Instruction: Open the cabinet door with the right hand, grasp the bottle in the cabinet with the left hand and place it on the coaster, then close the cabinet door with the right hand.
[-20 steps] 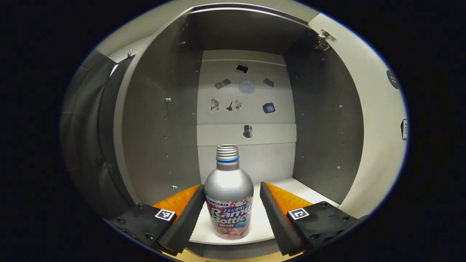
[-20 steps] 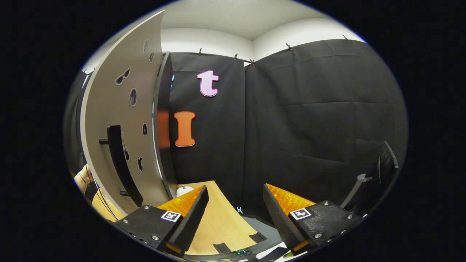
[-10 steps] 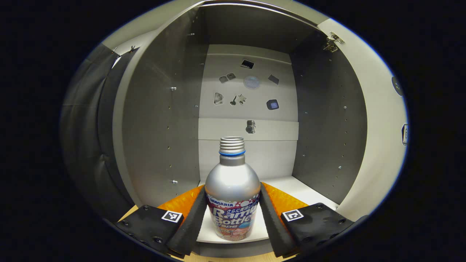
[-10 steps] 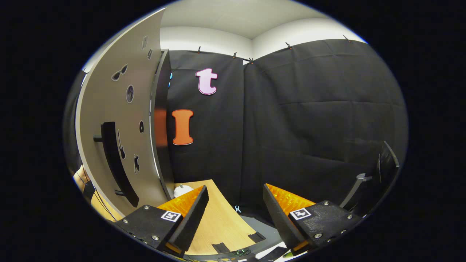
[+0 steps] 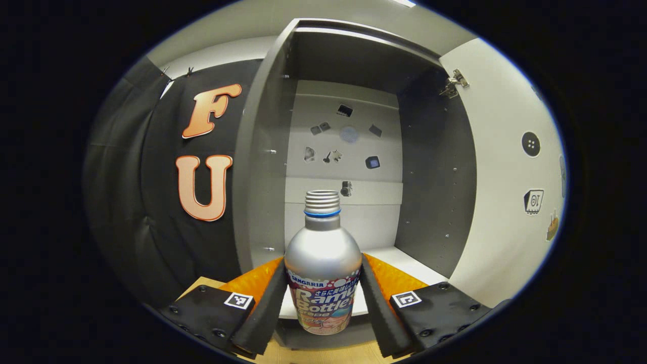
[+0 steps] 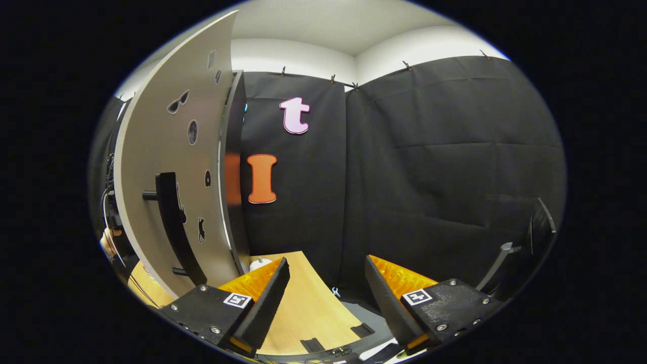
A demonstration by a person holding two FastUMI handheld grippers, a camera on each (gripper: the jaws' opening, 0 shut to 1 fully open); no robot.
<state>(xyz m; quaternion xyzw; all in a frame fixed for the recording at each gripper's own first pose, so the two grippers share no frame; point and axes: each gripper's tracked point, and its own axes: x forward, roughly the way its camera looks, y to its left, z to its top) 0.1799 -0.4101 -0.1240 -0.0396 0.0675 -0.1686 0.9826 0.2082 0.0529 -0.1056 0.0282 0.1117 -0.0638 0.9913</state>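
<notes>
Bottle: silver, uncapped, upright, blue ring under the threaded neck, printed label on the lower body. I see it in the left gripper view, held in front of the open cabinet, its base hanging just past the front edge of the white shelf.

Left gripper: my jaws are closed in on the bottle, one finger pressed to each side of the label.

Cabinet: grey side walls, pale back panel carrying several small stickers. Door swung wide to the right, hinge at its upper corner, more stickers on its inner face.

Right gripper: jaws stand wide apart, holding nothing, over a wooden table.

Door, right gripper view: to the left of my fingers, outer face showing, with a black bar handle and small dark stickers. The gripper is clear of the handle.

A hand shows at the far left edge, behind the door.
</notes>
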